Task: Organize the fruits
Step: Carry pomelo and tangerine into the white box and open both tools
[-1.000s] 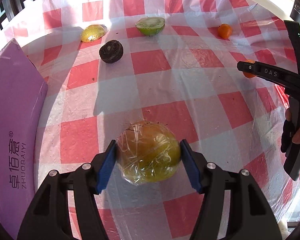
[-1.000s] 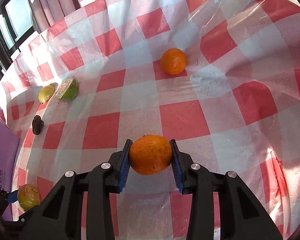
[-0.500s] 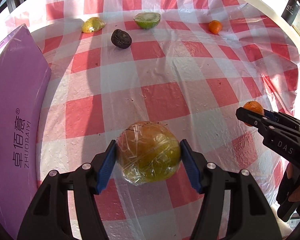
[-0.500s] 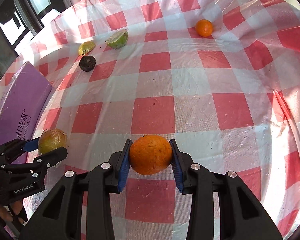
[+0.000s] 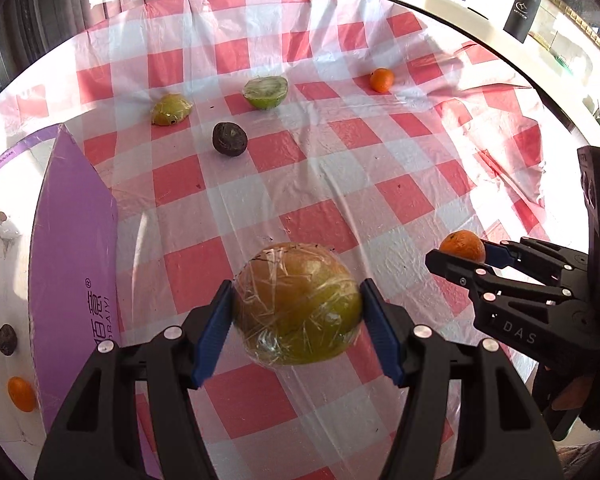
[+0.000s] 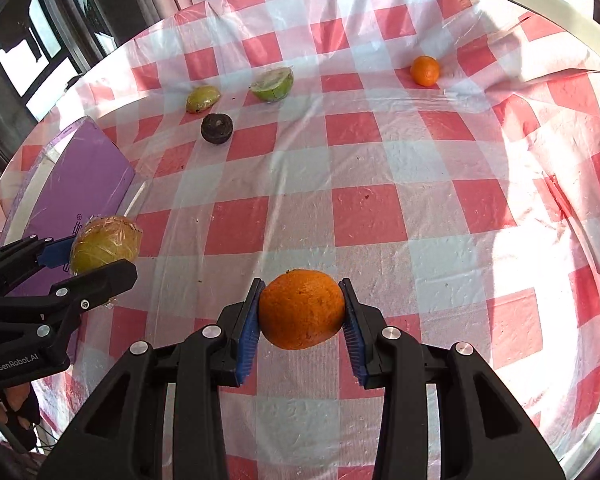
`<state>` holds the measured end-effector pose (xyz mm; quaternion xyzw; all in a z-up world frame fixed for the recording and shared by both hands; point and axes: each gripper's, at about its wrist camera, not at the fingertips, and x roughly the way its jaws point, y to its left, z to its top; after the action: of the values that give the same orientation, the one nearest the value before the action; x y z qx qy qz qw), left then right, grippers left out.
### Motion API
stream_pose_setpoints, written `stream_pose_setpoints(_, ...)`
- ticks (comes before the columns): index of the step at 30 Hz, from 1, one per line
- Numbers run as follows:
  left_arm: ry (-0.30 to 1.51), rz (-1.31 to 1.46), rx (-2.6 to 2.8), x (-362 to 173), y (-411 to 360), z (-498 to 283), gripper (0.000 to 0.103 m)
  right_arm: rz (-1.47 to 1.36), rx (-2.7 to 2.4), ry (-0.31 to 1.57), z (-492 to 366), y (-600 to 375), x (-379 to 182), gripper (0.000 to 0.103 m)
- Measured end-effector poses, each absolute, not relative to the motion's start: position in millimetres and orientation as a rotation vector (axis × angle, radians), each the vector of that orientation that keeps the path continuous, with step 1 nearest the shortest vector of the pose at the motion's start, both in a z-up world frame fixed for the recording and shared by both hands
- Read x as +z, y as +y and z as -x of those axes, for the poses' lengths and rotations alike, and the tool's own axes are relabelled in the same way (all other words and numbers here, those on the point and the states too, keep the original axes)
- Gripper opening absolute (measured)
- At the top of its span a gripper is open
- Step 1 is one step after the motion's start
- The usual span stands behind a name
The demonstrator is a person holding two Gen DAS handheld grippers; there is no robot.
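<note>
- Two fruits were held clear of the table at once: the left claw was clamped on a film-wrapped fruit, and the right claw was pinched tight on an orange.
- Wrapped fruit risk: the blue pads pressed on slick plastic film, not on skin (the film was wrinkled and loose in places), so the fruit could have slid out during a tilt or a quick swing.
- Orange risk: the pads gripped it at about 3 and 9 o'clock across its middle; a hard squeeze could have bruised it, and its round shape could have let it roll in the grip.
- Collision risk: in the left wrist view the right claw sat near at 3 o'clock, so crossing paths could have knocked one fruit loose.
- Purple box, at 9 o'clock in the left wrist view, had a tall wall; a low carry could have caught its edge.
- Table fruits left to sort lay toward 12 o'clock: a small orange, a cut green half, a wrapped yellow piece and a dark round fruit; a dropped fruit could have rolled into them or off the wrinkled cloth.
</note>
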<state>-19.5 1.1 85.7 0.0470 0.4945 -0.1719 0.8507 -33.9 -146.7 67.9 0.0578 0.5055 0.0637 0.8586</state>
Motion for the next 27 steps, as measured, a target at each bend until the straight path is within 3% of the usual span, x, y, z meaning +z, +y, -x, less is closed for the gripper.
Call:
stream_pose_setpoints(10,0.932,-0.026,-0.395,128,37,23,0.063,-0.085,0.182,1.009,50,-98,101,0.037)
stream_pose_setpoints(18,0.866,0.122,-0.268,161,131,30,0.063,0.007,0.385,0.916,49,-2,141,0.037)
stream_pose_setpoints(22,0.904,0.152,-0.152,154,194,31,0.063,0.073,0.565,0.875,50,72,156,0.037)
stream_pose_setpoints(27,1.019,0.083,-0.032,116,257,32,0.063,0.274,0.738,0.959,60,167,126,0.037)
